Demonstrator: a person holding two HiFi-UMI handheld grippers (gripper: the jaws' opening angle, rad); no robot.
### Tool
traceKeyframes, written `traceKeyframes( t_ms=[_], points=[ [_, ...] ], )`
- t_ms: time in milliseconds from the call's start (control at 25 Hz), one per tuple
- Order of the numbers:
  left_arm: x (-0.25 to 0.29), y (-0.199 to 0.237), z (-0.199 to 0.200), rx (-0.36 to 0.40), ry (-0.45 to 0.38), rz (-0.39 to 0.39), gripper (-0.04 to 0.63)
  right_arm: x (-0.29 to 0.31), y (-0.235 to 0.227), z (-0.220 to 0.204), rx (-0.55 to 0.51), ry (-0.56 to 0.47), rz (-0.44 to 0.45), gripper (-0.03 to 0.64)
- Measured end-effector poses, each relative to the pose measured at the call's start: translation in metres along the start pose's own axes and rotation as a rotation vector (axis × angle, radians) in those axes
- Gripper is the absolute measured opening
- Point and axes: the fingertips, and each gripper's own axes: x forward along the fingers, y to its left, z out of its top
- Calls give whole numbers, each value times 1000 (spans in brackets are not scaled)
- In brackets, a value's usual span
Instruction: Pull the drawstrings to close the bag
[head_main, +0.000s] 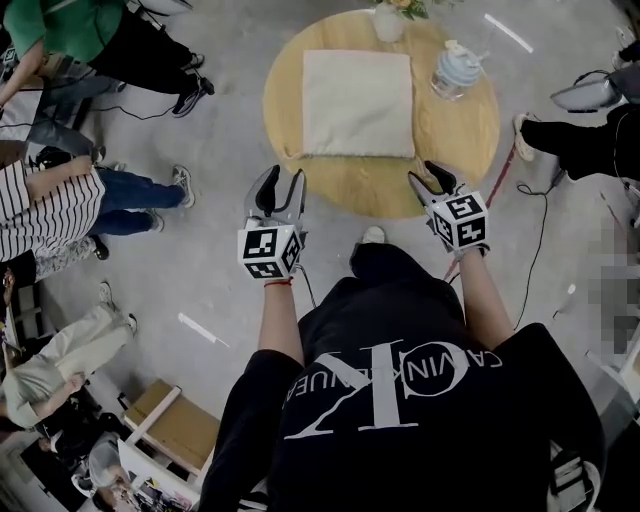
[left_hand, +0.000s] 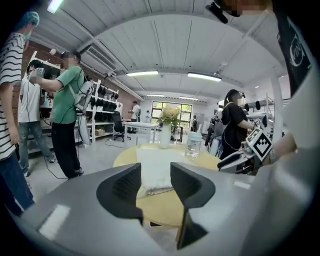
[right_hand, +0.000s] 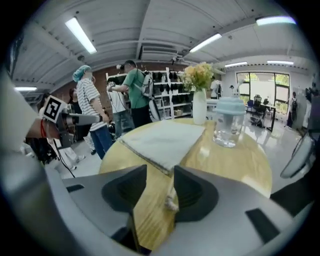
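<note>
Two grippers: both mine, both up at the near rim of the table, nothing clamped in either.
Left gripper (head_main: 278, 182): jaws stand wide apart. Through the gap in the left gripper view (left_hand: 156, 176) I see only tabletop and the near edge of the bag.
Right gripper (head_main: 432, 180): jaws apart as well, pads pressing on nothing (right_hand: 160, 186).
Bag (head_main: 357, 103): cream cloth, lying flat at the middle of the table, its near edge facing me. It sits ahead of both grippers and between them (left_hand: 155, 167) (right_hand: 162, 140).
Drawstring (right_hand: 171, 196): a pale cord runs from the bag's near corner toward me and ends in a small knot. In the right gripper view it shows in the gap between my jaws, close to the right-hand one; I cannot tell whether it touches.
Table (head_main: 450, 135): round, light wood (left_hand: 200, 158) (right_hand: 240, 165).
Vase (head_main: 388, 22): white, with flowers, upright at the far rim beyond the bag (right_hand: 199, 107).
Jar (head_main: 455, 70): clear with a pale lid, upright to the right of the bag and apart from it (right_hand: 228, 125).
Bystanders: several stand off to my left, one in a green shirt (left_hand: 67, 97), one in stripes (head_main: 40, 215).
</note>
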Motion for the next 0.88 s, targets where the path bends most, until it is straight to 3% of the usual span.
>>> traceKeyframes(
  t_ms=[240, 440, 600, 680, 880],
  points=[
    [14, -2, -13, 22, 58, -24, 169, 23, -29, -19, 40, 119, -71, 153],
    [13, 3, -19, 23, 93, -22, 169, 37, -30, -28, -7, 222, -91, 143],
    [15, 10, -26, 18, 125, -22, 169, 37, -27, -27, -29, 219, -82, 128],
    [18, 15, -30, 13, 141, -28, 169, 38, -23, -27, -35, 217, -70, 87],
    [35, 23, -43, 62, 211, -109, 169, 39, -27, -27, 78, 202, -98, 33]
  ],
)
